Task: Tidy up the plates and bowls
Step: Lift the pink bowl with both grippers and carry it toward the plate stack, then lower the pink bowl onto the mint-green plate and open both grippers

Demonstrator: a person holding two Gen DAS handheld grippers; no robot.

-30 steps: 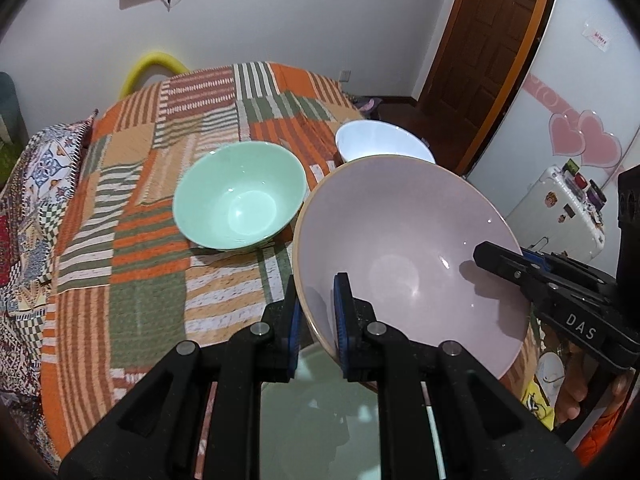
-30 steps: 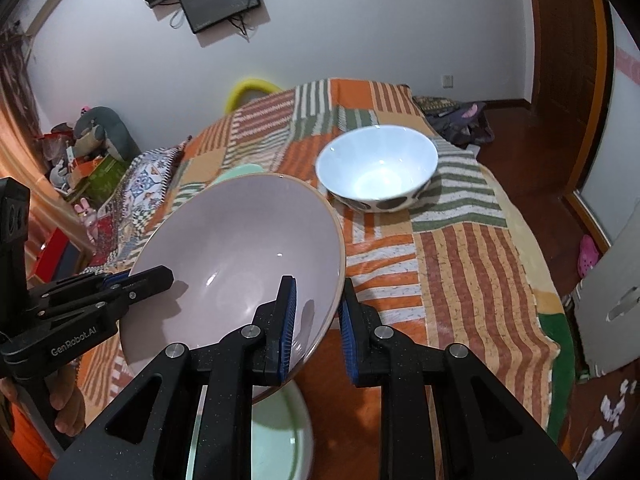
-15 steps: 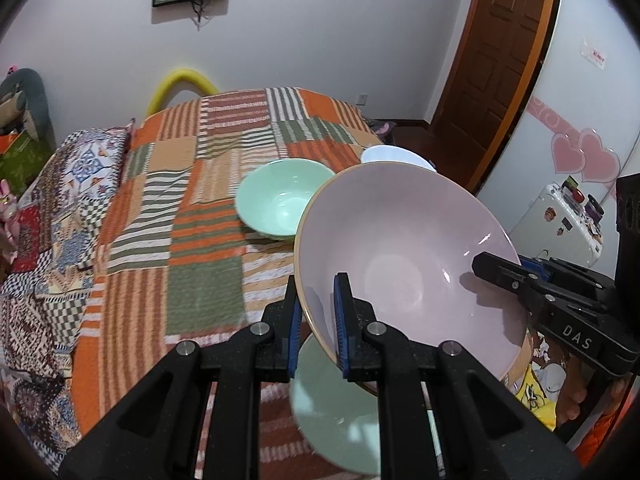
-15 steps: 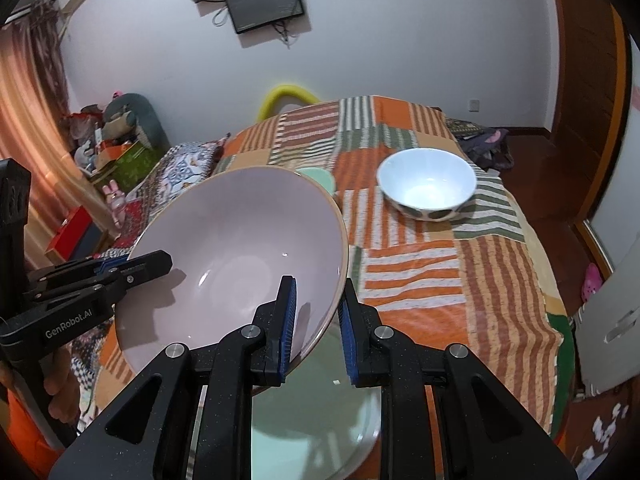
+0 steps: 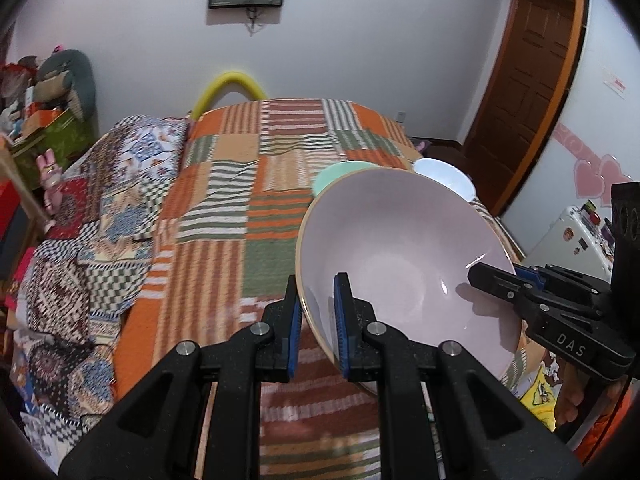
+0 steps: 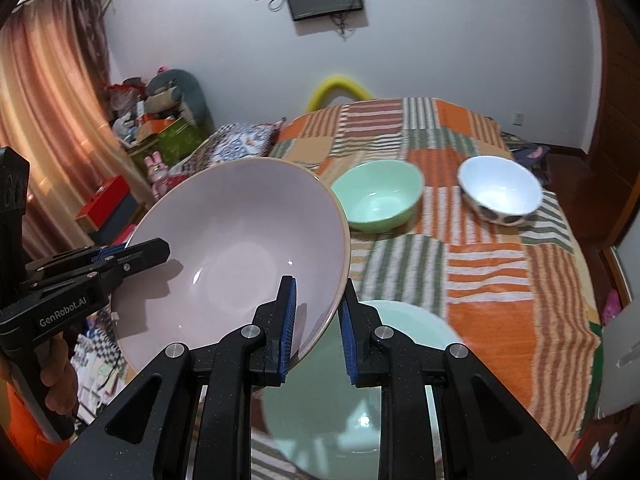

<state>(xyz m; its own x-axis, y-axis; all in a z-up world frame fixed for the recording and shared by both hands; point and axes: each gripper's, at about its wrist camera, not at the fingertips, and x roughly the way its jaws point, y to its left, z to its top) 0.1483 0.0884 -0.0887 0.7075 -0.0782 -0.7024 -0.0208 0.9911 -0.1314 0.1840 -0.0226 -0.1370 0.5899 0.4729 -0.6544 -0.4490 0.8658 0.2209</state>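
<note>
striped patchwork bedspread (image 6: 460,248) under white walls; each hand-held gripper pinches the pink bowl's (image 5: 400,248) rim.

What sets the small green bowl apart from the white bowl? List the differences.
Colour: the small green bowl is mint green inside and out; the white bowl is white inside with dark spots on its outer wall. Place: seen from the right wrist, the green bowl sits left of the white bowl, with a gap between them. Shared: both rest upright and empty on the striped bedspread, and look similar in size.
</note>
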